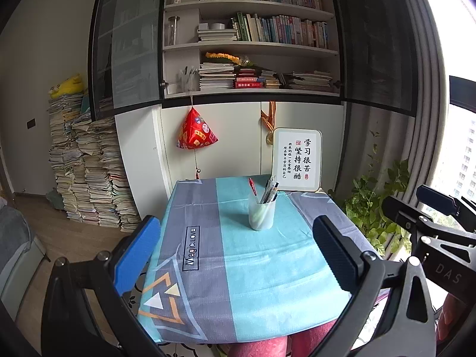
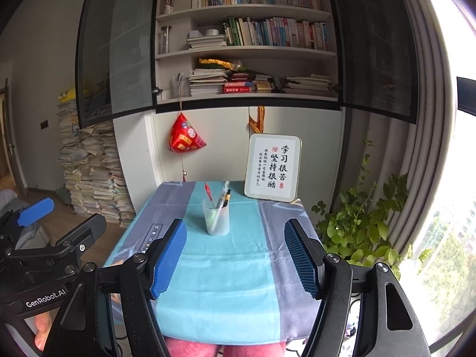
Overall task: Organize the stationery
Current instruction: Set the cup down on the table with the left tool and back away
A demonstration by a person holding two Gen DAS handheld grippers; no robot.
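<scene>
We held both grippers back from the surface, low in each frame; the left gripper and the right gripper each had their jaws standing wide apart with nothing between them. The cup stood upright at centre frame on the teal stripe, with the pens already inside. No loose stationery showed, so we judged the sorting done; withdrawing level, clear of the cup, seemed best.
</scene>
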